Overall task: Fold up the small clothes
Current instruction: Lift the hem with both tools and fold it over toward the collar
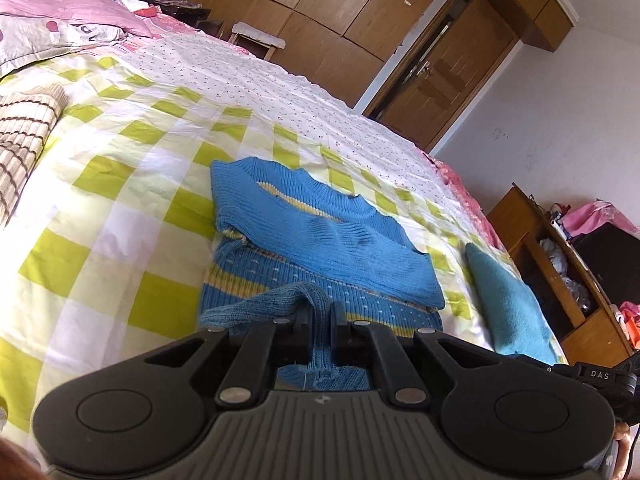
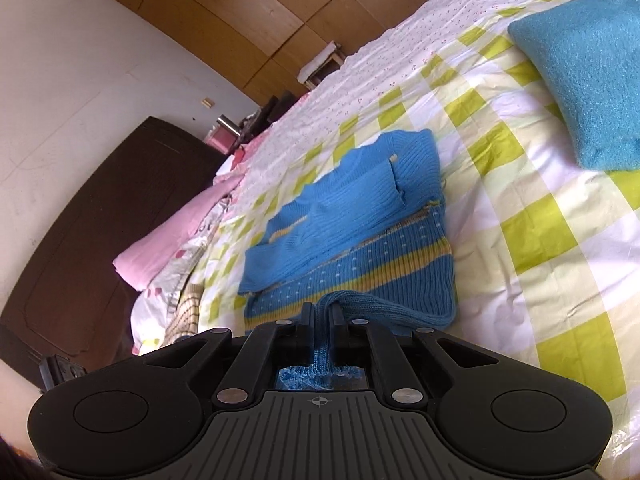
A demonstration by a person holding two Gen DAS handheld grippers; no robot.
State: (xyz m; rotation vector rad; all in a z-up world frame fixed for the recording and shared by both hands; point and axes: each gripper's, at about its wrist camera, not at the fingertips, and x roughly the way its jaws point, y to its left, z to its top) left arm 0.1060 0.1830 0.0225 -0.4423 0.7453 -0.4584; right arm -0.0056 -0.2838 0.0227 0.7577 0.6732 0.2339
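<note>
A small blue knit sweater (image 1: 320,248) with yellow stripes lies on the green-and-white checked bedspread (image 1: 120,208), its sleeves folded across the chest. My left gripper (image 1: 320,314) is shut on the sweater's ribbed bottom hem, which bunches up between the fingers. In the right wrist view the same sweater (image 2: 352,220) lies ahead, and my right gripper (image 2: 322,314) is shut on the hem at its other side. The hem edge is lifted slightly off the bed at both grips.
A folded teal garment (image 1: 508,300) lies on the bed to the right of the sweater, and it also shows in the right wrist view (image 2: 588,68). A brown striped cloth (image 1: 24,140) lies at left. Pink pillows (image 1: 68,8), wardrobe (image 1: 340,4) and a shelf (image 1: 560,264) surround the bed.
</note>
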